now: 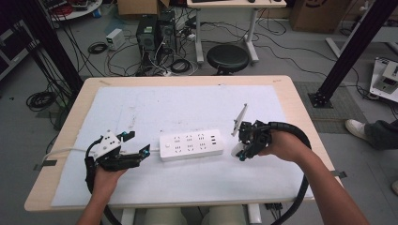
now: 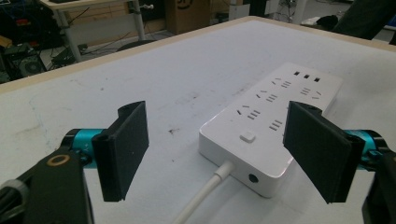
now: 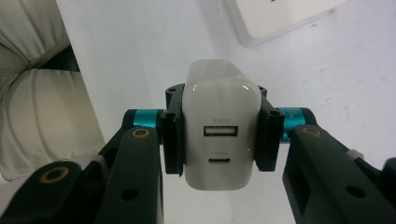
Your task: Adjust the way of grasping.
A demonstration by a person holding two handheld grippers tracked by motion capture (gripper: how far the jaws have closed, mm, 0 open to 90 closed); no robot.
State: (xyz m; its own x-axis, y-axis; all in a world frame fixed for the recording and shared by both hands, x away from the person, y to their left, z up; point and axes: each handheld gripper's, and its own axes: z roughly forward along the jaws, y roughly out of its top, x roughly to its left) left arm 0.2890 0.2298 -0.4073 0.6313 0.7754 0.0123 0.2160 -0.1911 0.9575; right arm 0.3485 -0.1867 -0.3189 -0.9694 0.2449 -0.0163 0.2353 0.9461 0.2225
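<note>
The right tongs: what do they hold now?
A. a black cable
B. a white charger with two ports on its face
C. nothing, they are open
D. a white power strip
B: in the right gripper view the right tongs are shut on a white charger that shows two ports, while the power strip lies apart on the table.
</note>
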